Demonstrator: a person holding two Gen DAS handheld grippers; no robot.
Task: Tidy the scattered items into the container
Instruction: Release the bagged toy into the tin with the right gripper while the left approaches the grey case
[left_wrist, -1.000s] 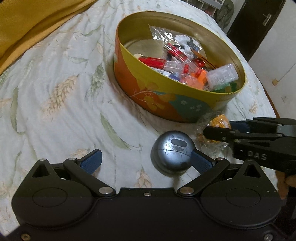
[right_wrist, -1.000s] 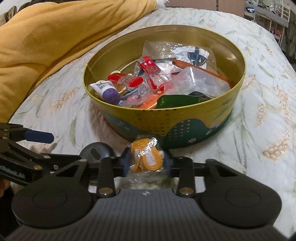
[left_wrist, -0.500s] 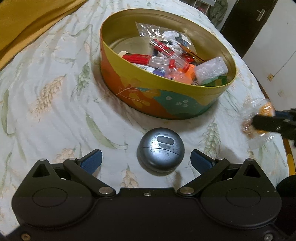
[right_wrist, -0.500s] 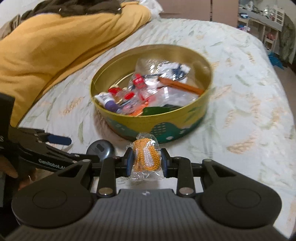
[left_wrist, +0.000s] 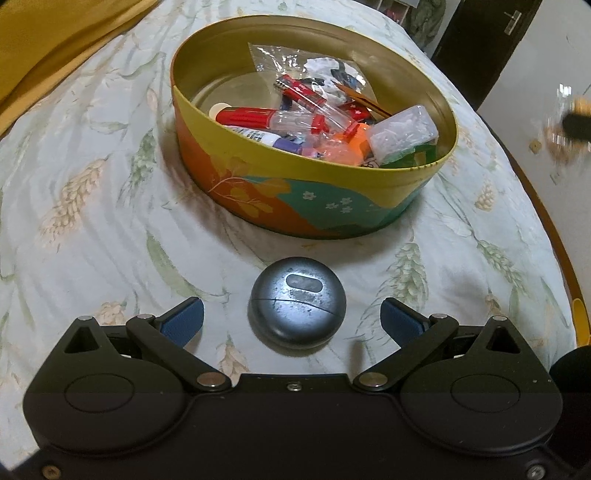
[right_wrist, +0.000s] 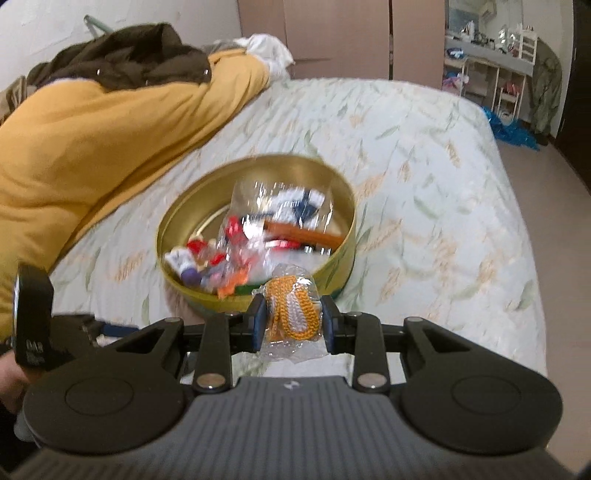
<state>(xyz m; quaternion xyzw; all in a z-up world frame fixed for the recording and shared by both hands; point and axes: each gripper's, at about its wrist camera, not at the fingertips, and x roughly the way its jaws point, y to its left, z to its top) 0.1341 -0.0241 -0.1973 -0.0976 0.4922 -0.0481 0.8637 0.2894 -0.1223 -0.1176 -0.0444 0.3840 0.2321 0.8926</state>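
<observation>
Surface: a bed (left_wrist: 92, 206) covered by a pale sheet printed with wheat ears and green leaves; it fills most of both views.
Container: a round tin (left_wrist: 314, 199) is seen upper centre in the left wrist view, gold inside, its outer wall painted yellow, orange and teal with small flowers. In the right wrist view it sits mid-frame, blurred.
Tin contents: a clear plastic bag (left_wrist: 295, 62) toward the far wall; a red tube (left_wrist: 247, 116), a clear plastic box (left_wrist: 404, 134) and small orange pieces are heaped along the near right side. The far left of the tin floor is left bare.
Loose item: a round grey case (left_wrist: 297, 302) with an oval inset on its lid lies on the sheet, just below the tin, apart from it.
Left hand-held gripper (left_wrist: 291, 319): jaws spread wide, blue pads on either side of the grey case, neither pad touching it.
Right hand-held gripper (right_wrist: 293, 325): jaws narrow, pads pressed on a crocheted orange-and-white piece in a clear wrapper (right_wrist: 291, 310); the piece is held clear of the bed, in front of the tin's near rim in the picture.
Same gripper, left wrist view: only a blurred dark-and-orange smear at the upper right edge.
Background: a yellow blanket (right_wrist: 92, 140) along the left, dark clothing piled on its top; shelves at the upper right.
</observation>
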